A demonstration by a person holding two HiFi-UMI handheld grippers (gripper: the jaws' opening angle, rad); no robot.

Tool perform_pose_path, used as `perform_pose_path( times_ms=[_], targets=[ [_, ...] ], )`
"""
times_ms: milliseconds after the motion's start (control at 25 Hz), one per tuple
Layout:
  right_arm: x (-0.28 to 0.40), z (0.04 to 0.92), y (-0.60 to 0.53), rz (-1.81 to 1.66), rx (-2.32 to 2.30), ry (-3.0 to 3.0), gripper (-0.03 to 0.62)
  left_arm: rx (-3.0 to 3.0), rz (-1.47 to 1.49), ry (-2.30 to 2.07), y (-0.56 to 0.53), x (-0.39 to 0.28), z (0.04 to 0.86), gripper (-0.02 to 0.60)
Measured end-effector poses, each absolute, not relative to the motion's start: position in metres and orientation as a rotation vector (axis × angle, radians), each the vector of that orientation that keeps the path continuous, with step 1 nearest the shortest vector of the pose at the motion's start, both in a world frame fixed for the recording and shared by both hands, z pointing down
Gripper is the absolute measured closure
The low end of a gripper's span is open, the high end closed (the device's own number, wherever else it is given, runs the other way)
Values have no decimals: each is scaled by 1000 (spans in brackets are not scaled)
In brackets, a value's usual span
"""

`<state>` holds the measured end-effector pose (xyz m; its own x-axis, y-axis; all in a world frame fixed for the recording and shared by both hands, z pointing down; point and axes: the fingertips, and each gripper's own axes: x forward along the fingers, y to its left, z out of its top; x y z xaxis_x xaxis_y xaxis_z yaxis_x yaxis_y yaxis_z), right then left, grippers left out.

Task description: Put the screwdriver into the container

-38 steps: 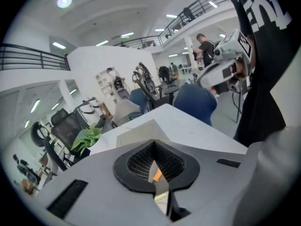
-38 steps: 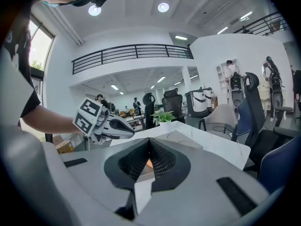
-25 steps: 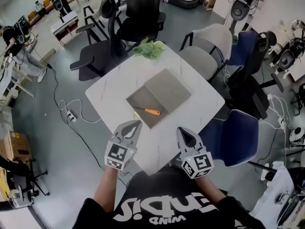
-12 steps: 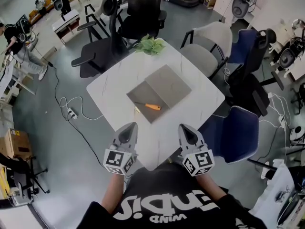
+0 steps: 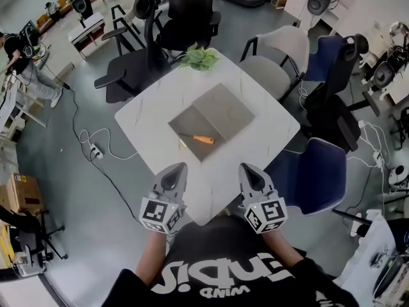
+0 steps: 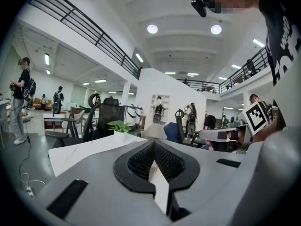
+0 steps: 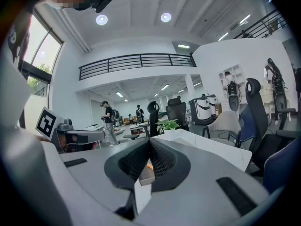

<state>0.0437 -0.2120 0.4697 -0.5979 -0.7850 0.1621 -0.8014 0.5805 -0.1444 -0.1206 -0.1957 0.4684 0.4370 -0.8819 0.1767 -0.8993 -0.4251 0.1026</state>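
We are holding the left gripper just over the near edge of the white marble-patterned square table. Its two grey jaws are pressing fully together, and nothing is sitting between them. We are keeping the right gripper beside it, near but apart, over the same edge. Its jaws are also meeting at the tips with nothing in their grasp. Both grippers are pointing across the table toward the flat grey rectangular container, which is resting in the middle of the tabletop.

The orange-handled screwdriver is lying inside that container, in its nearer half, with the thin metal shaft pointing left. It is lying well apart from both grippers.

A small green leafy plant is standing at the far corner of the table. A black office chair is standing beyond it, and a blue padded chair is sitting off the right side.
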Motion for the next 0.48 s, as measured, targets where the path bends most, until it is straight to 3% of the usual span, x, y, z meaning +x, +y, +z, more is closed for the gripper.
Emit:
perform_pose_path(
  times_ms=[480],
  targets=[
    [47,472,-209,333,1382,-2711,582,2500,128,-1540,-192,-114,470,569]
  ],
)
